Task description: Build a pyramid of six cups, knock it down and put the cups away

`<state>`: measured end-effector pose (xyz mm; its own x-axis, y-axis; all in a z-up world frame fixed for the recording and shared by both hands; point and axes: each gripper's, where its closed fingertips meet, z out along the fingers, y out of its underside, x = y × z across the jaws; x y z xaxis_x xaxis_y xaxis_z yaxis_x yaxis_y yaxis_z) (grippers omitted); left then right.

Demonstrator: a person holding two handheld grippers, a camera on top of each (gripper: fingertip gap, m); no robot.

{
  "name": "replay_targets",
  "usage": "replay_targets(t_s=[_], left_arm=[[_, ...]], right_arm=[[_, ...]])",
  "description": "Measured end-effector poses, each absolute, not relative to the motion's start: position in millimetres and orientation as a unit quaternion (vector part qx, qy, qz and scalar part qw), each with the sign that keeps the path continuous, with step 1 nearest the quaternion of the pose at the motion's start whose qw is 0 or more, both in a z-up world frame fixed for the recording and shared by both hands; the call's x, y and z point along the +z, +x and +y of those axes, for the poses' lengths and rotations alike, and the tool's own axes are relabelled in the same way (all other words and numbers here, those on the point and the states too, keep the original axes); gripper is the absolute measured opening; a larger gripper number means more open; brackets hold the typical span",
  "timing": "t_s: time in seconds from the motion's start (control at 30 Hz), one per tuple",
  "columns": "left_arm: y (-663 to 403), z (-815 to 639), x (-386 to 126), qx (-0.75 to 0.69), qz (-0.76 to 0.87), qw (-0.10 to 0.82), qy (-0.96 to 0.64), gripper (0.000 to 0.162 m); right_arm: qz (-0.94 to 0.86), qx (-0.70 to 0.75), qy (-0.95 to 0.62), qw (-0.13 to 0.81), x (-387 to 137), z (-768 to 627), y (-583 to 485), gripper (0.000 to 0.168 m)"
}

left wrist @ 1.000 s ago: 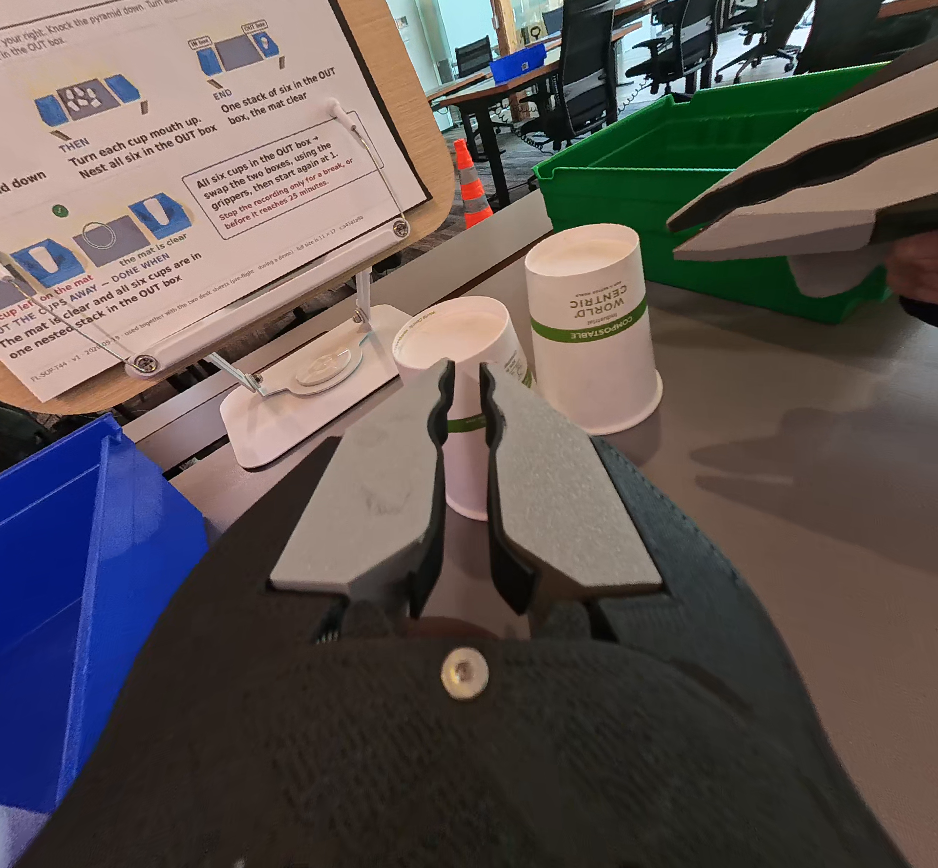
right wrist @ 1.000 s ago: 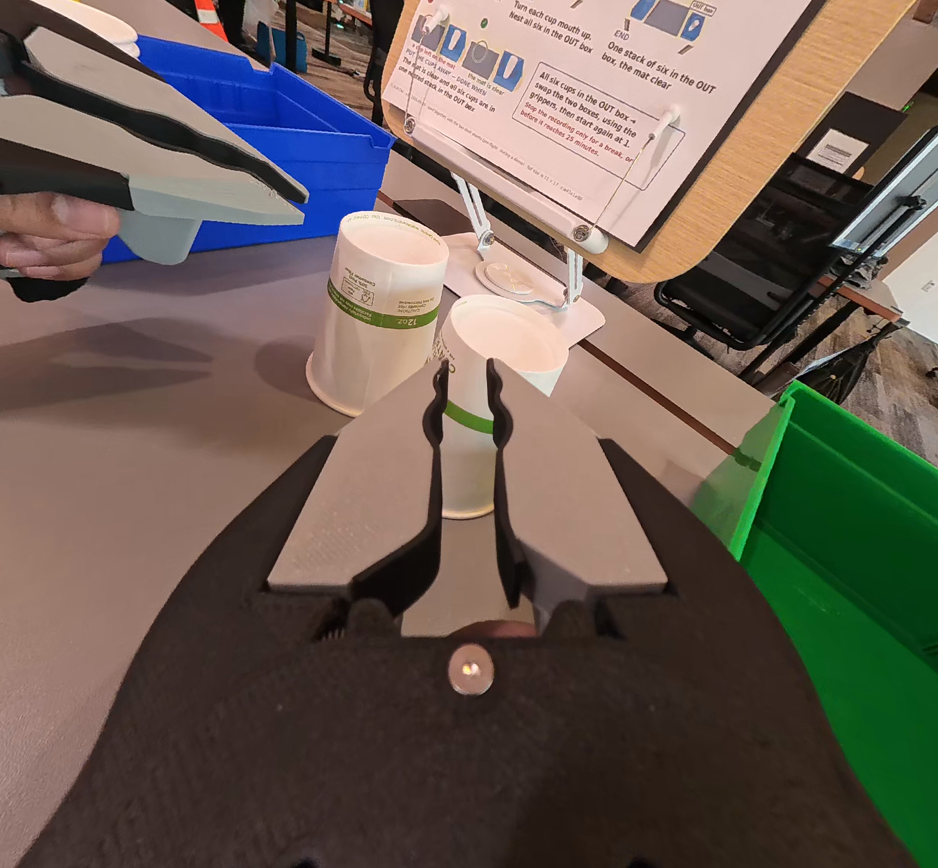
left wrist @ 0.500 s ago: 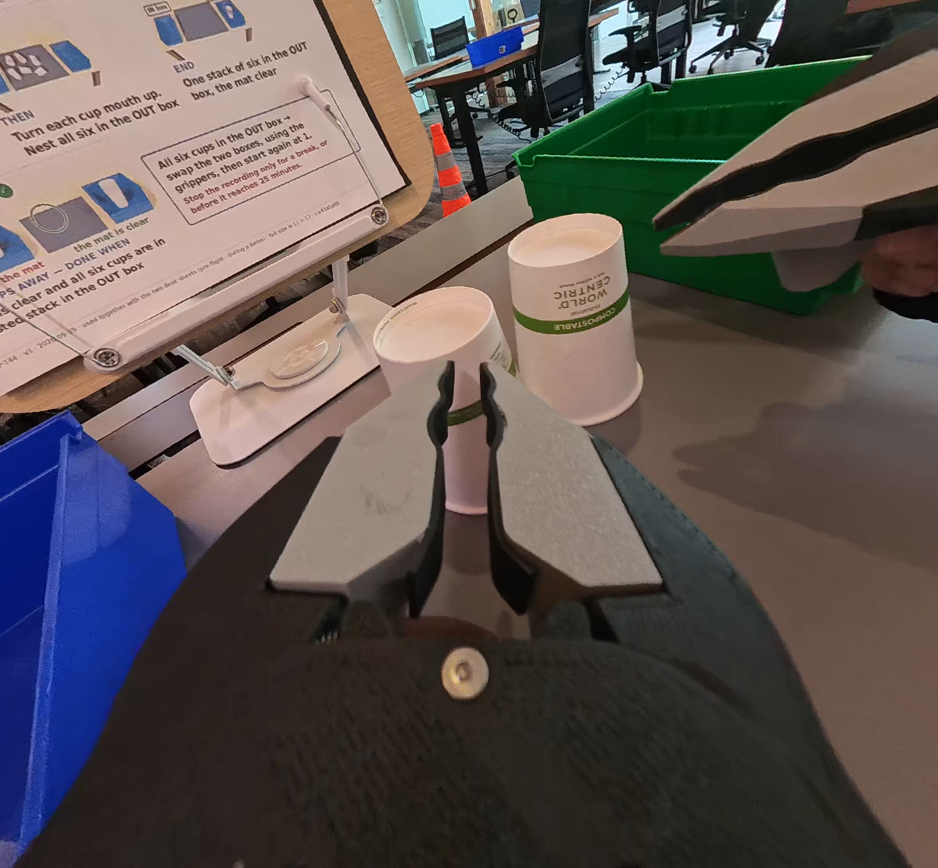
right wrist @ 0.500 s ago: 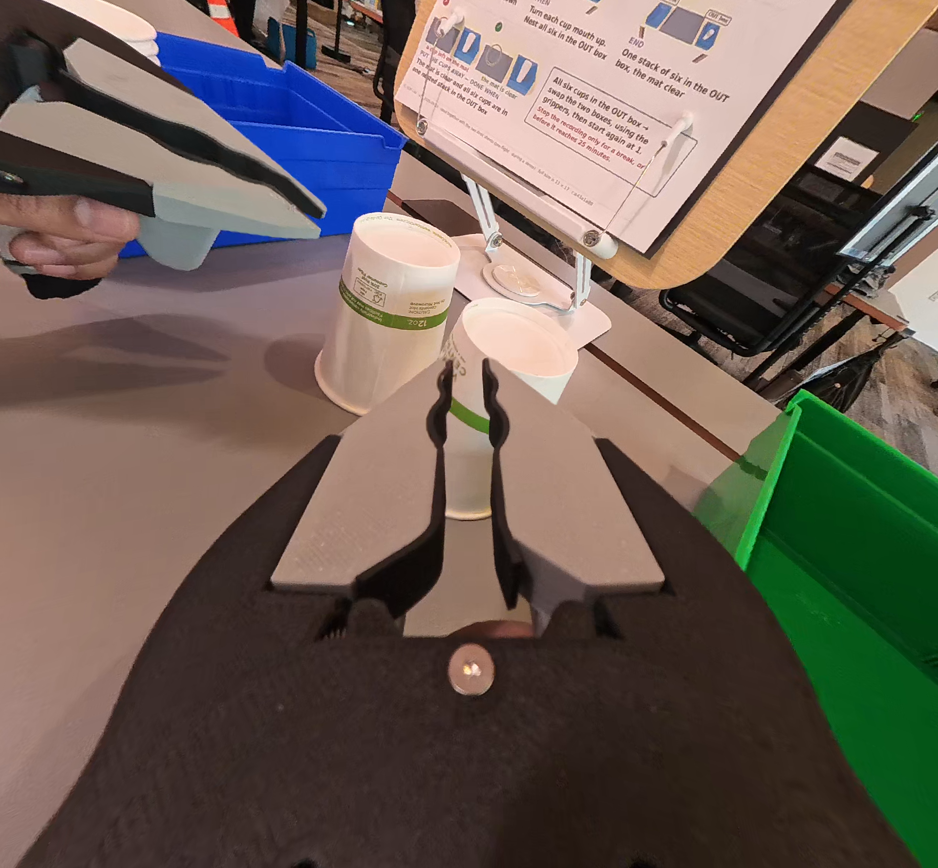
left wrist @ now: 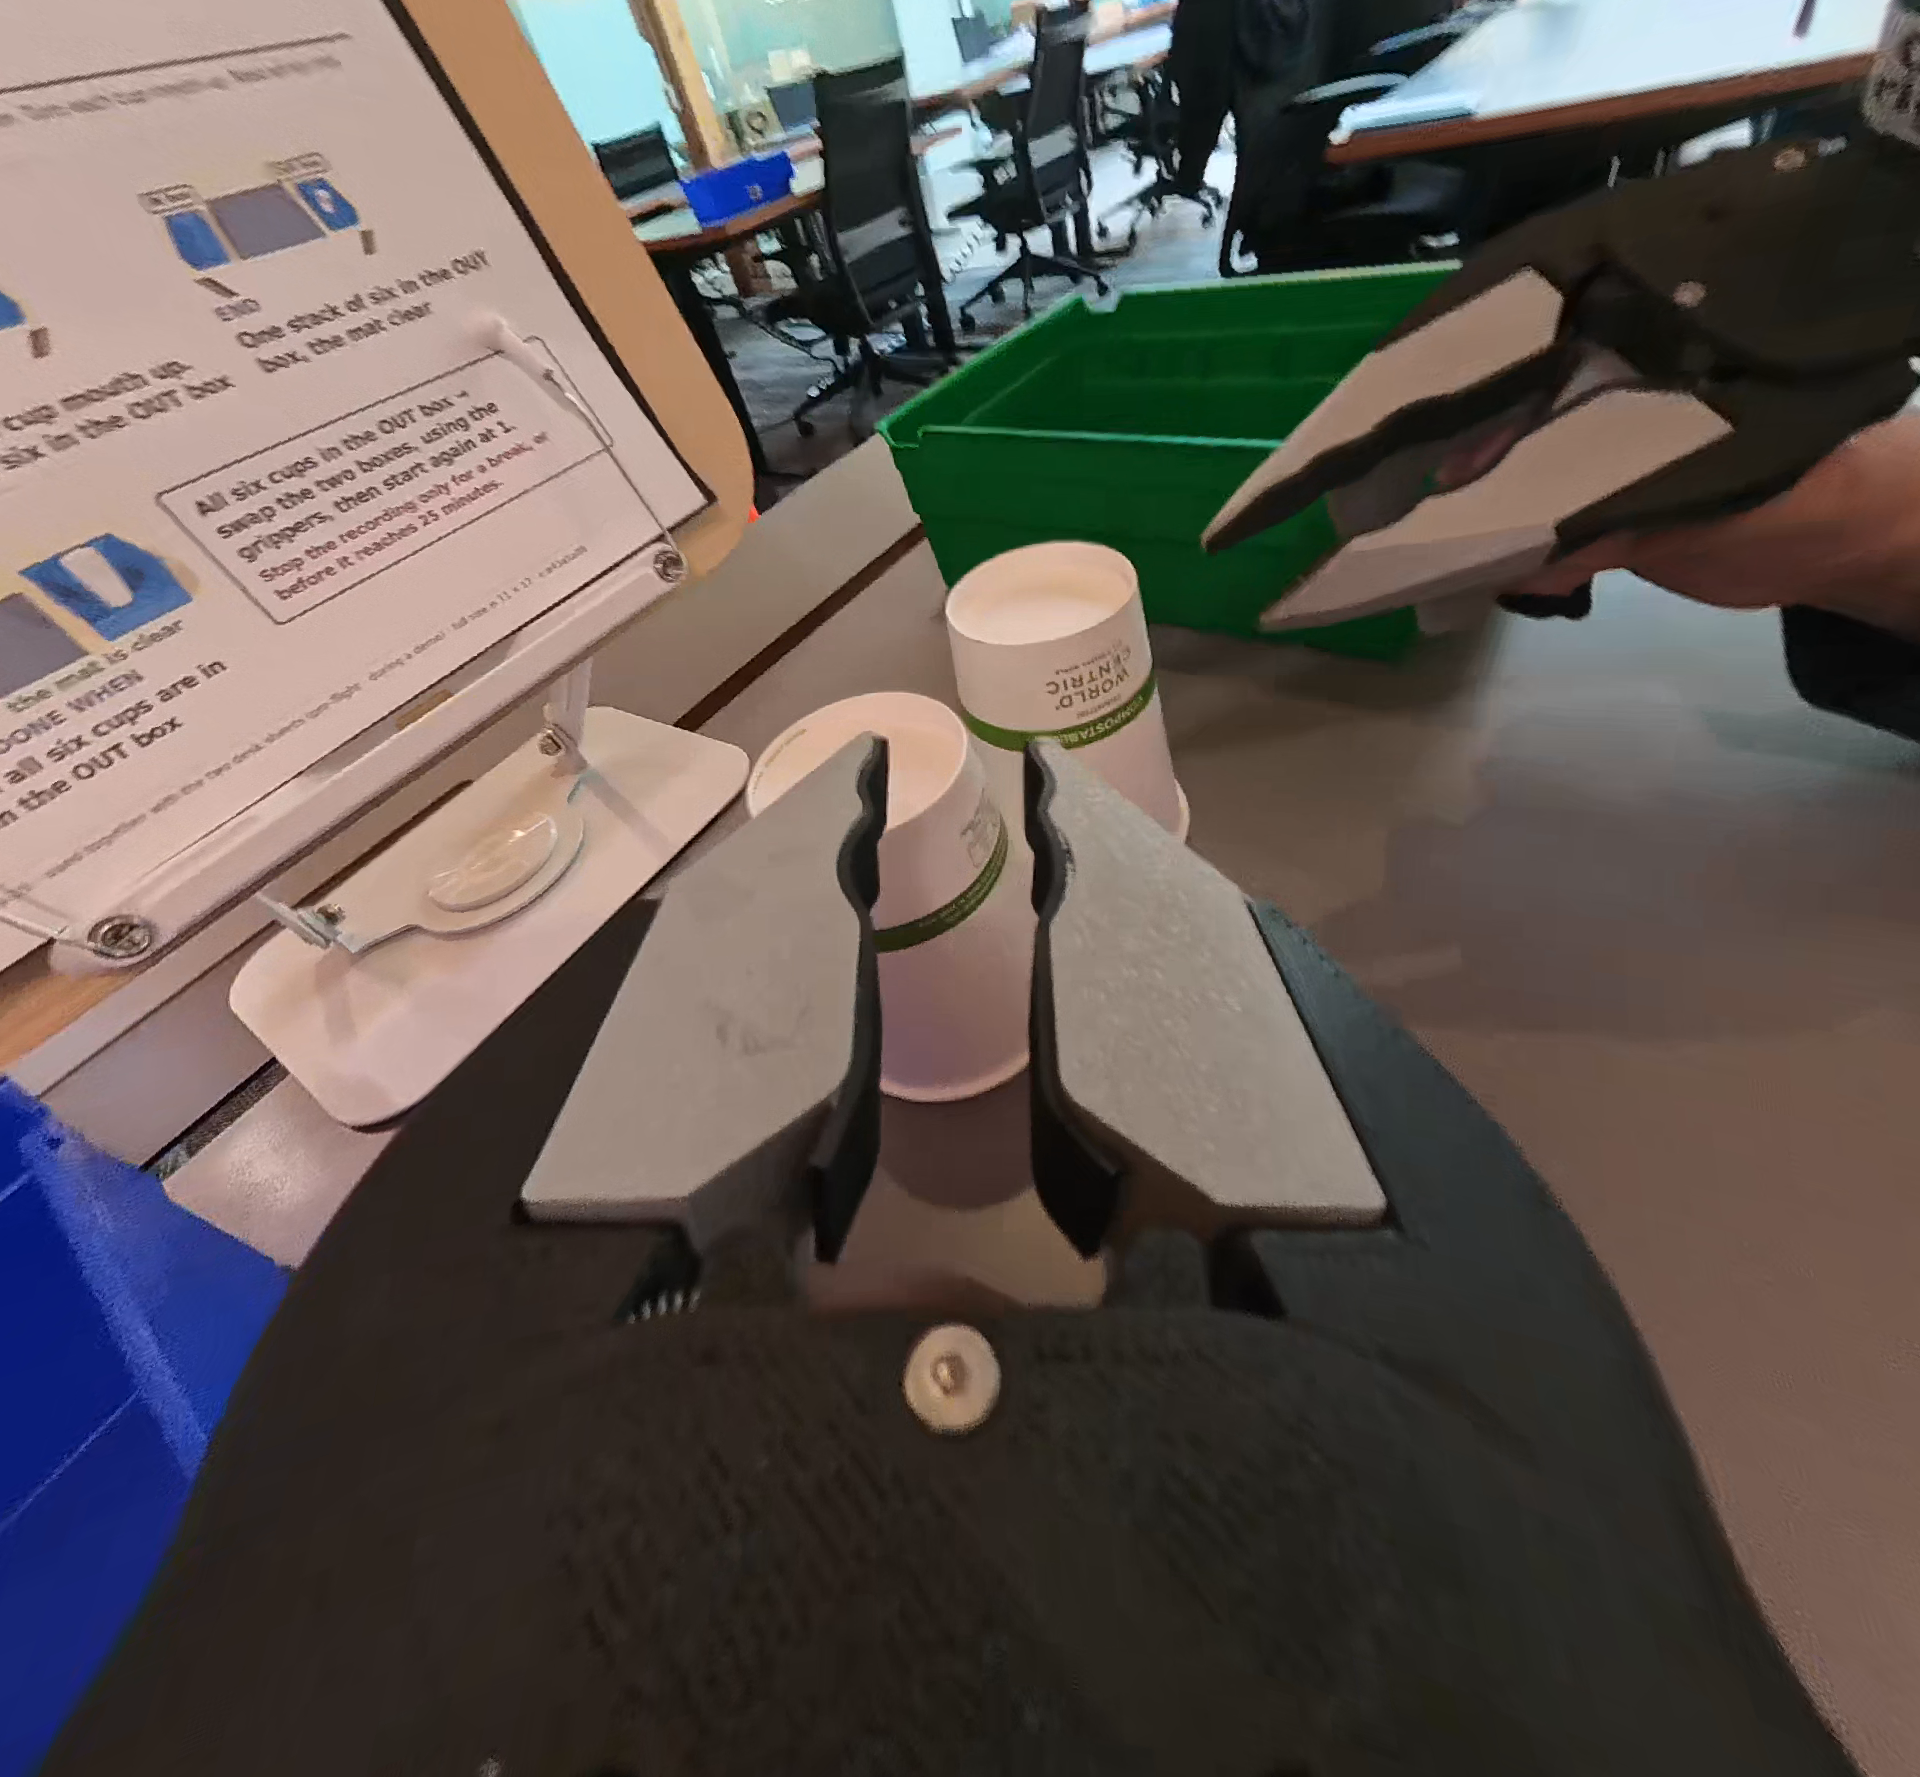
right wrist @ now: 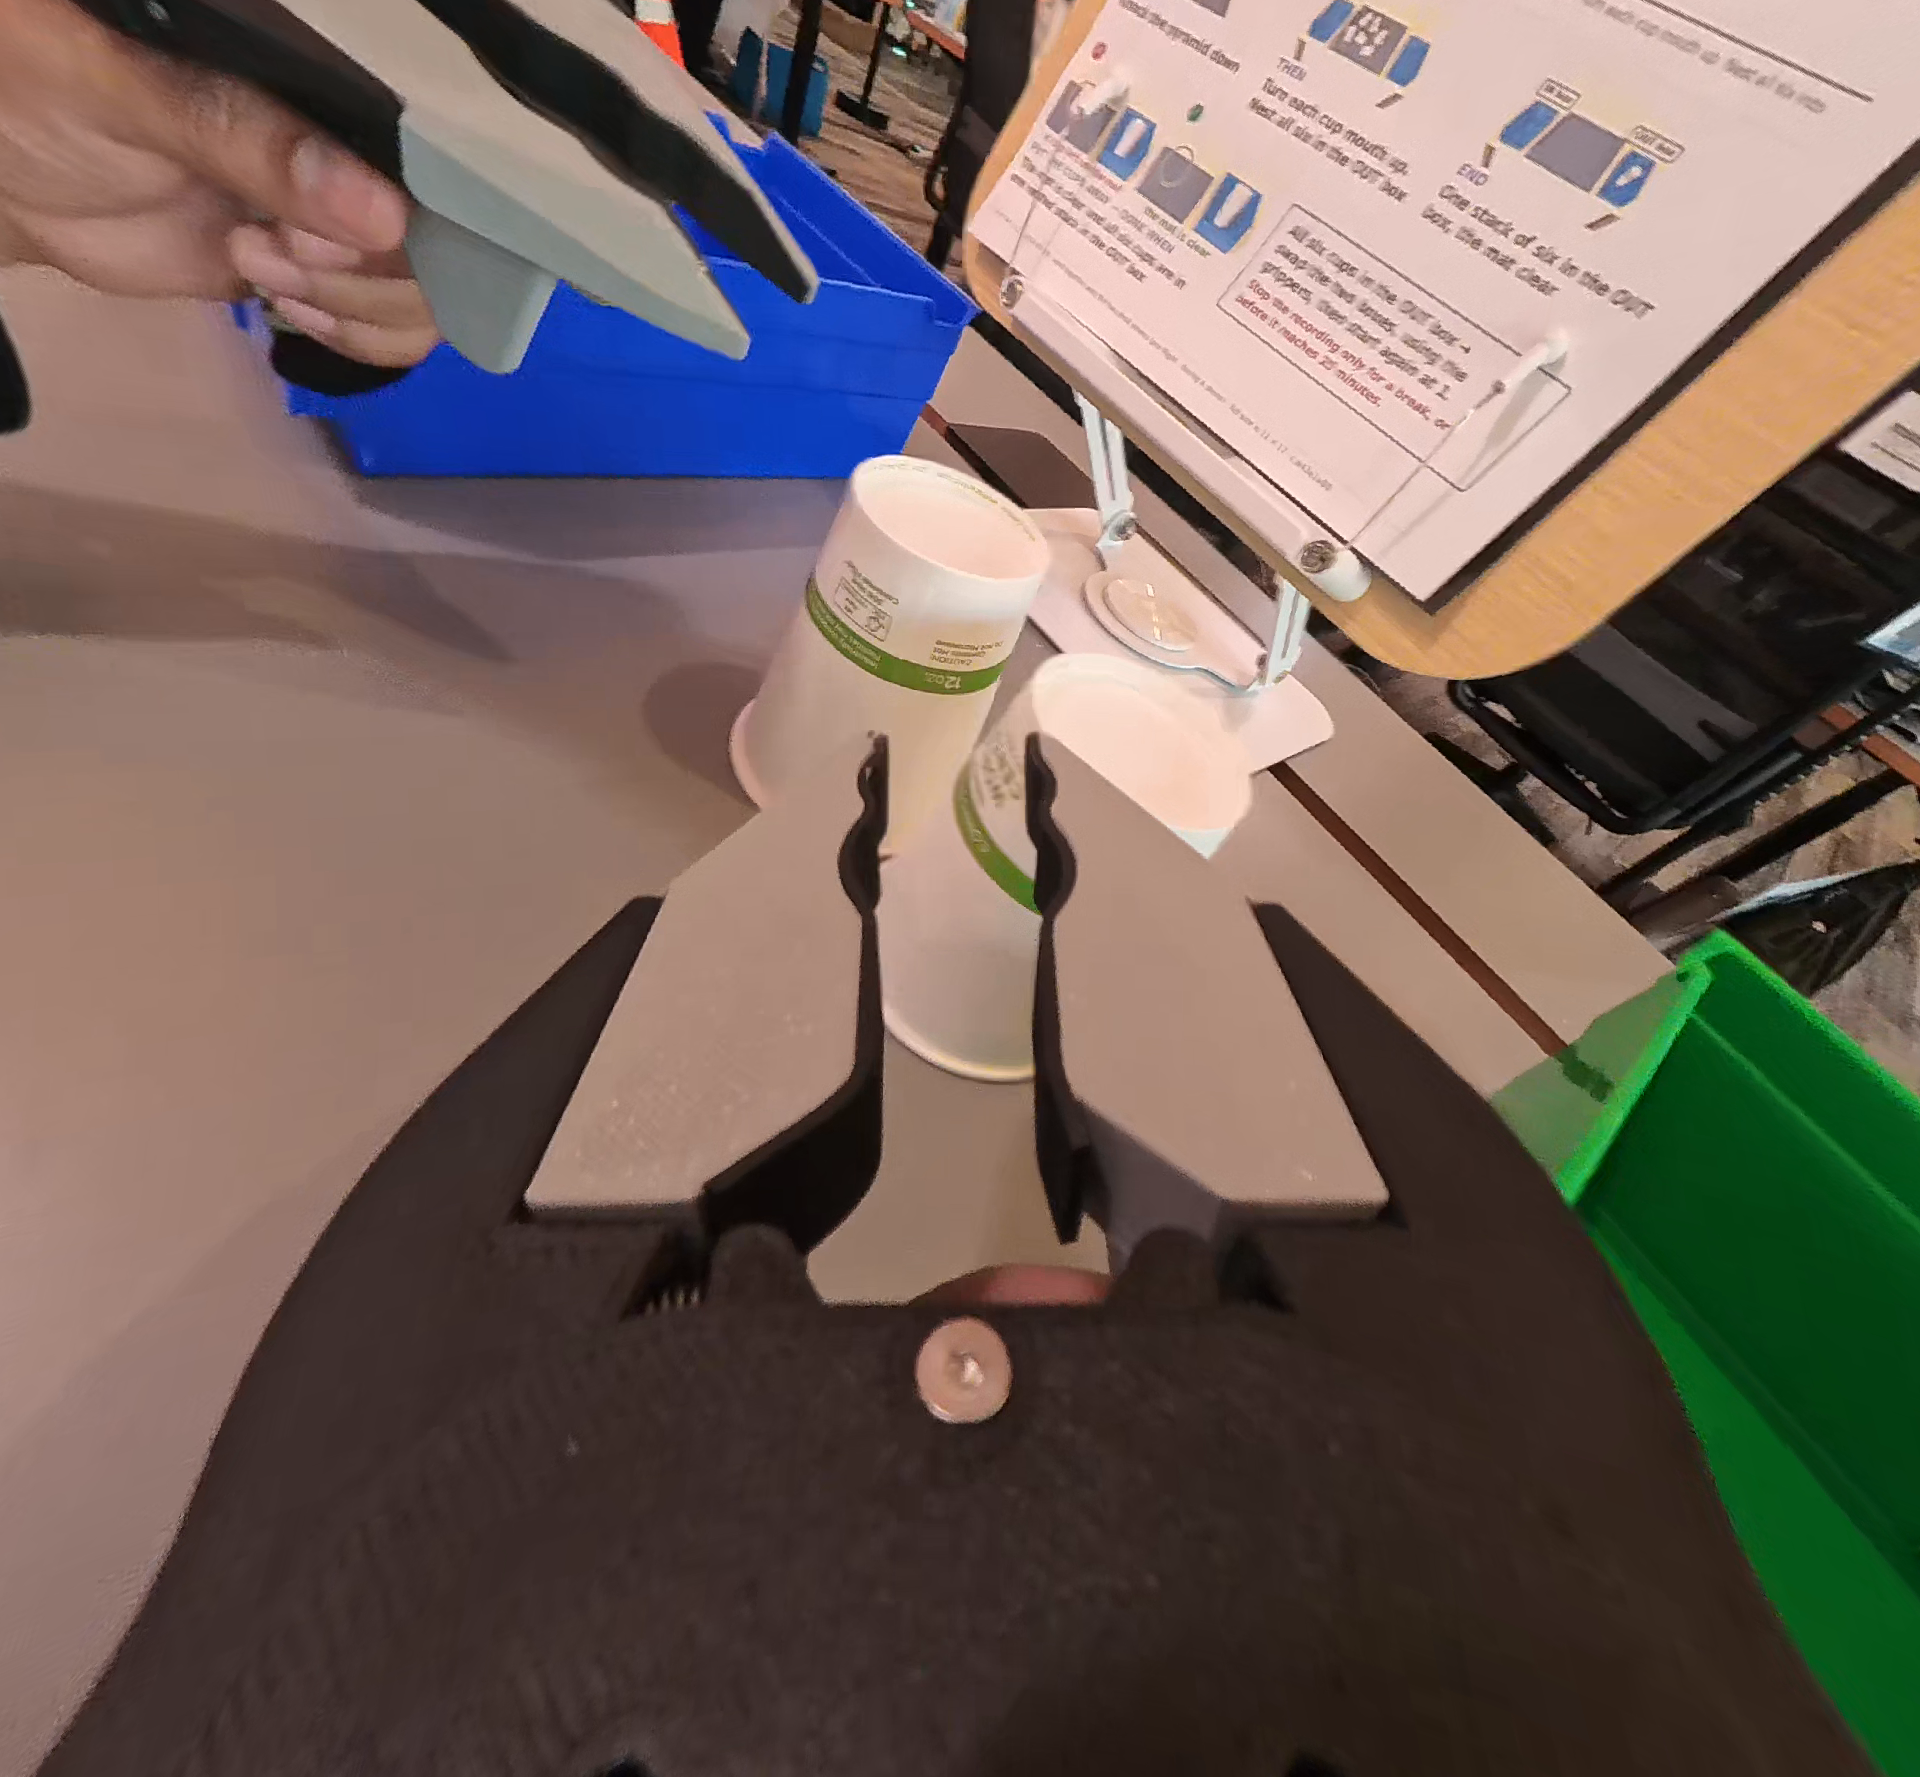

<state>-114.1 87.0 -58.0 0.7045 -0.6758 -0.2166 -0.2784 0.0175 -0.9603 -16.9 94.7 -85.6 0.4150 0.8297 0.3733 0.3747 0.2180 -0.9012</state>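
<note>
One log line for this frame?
cups: two, inverted on table | left claw: open, empty | right claw: open, empty

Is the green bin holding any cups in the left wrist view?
No, the green bin shows only bare walls; both paper cups stand upside down on the grey table.

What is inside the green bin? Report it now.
Only bare inner walls show in the green bin; no cups visible. Its floor is hidden by the near wall, and the right gripper covers one end.
</note>
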Motion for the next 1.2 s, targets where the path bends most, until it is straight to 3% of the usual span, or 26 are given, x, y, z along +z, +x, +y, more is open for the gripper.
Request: replay_targets(t_s=[0.2, 0.37, 0.53, 0.83, 1.2], left_arm=[[-100, 95, -80, -0.16, 0.436, 0.524, -0.714, 0.028], [-95, 103, -80, -0.147, 0.45, 0.512, -0.717, 0.031], [-101, 114, -100, -0.135, 0.448, 0.474, -0.746, 0.019], [-98, 112, -101, -0.164, 0.438, 0.467, -0.751, 0.0], [-68, 80, -95, -0.228, 0.469, 0.451, -0.724, 0.0]], right_arm=[[-0.508, 0.22, -0.605, 0.573, -83, 105, -15, 0.026], [-0.539, 0.199, -0.606, 0.55, -78, 111, -23, 0.02], [-0.559, 0.169, -0.655, 0.48, -99, 127, -31, 0.026], [-0.538, 0.191, -0.69, 0.445, -104, 122, -30, 0.001], [-0.549, 0.247, -0.674, 0.427, -96, 91, -24, 0.0]])
